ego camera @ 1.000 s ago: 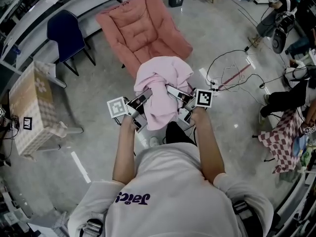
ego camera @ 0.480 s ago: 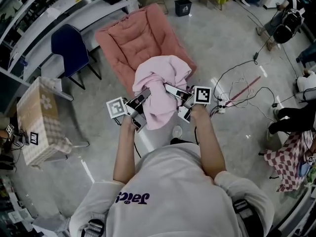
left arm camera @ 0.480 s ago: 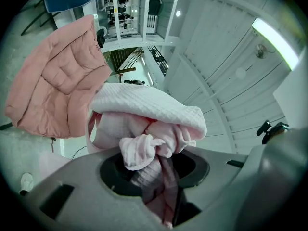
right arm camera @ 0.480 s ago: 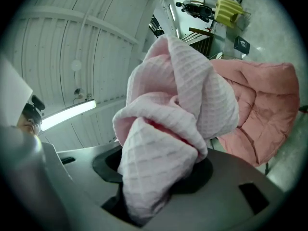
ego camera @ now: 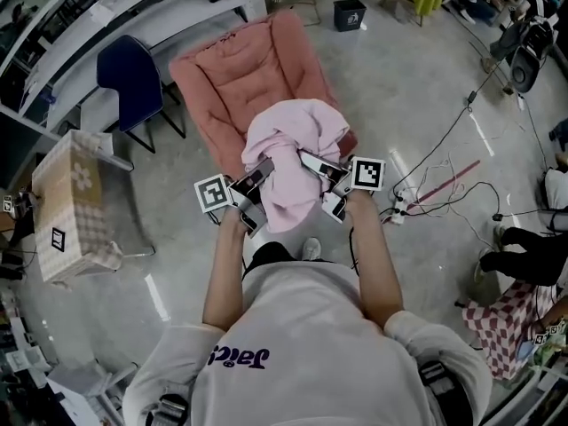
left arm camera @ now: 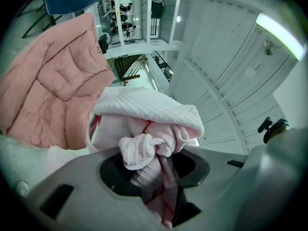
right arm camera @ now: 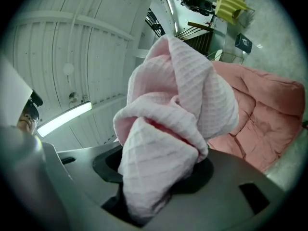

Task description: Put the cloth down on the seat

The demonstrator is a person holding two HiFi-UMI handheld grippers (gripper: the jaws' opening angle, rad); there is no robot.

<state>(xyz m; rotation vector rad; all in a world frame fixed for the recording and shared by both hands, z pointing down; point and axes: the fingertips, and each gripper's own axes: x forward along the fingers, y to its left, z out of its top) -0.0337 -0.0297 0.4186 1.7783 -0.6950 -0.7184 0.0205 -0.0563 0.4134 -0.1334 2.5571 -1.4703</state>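
Person stepped closer, so the cloth (ego camera: 288, 149) now hangs over the seat (ego camera: 240, 78) front edge. Left gripper (ego camera: 257, 174) and right gripper (ego camera: 315, 164) stay clamped on the cloth. Lowering looks next.

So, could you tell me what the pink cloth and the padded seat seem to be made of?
The cloth looks like soft, matte waffle-weave textile, perhaps cotton: a fine grid shows on its folds. The seat looks like matte quilted fabric over padding: stitched, puffy panels.
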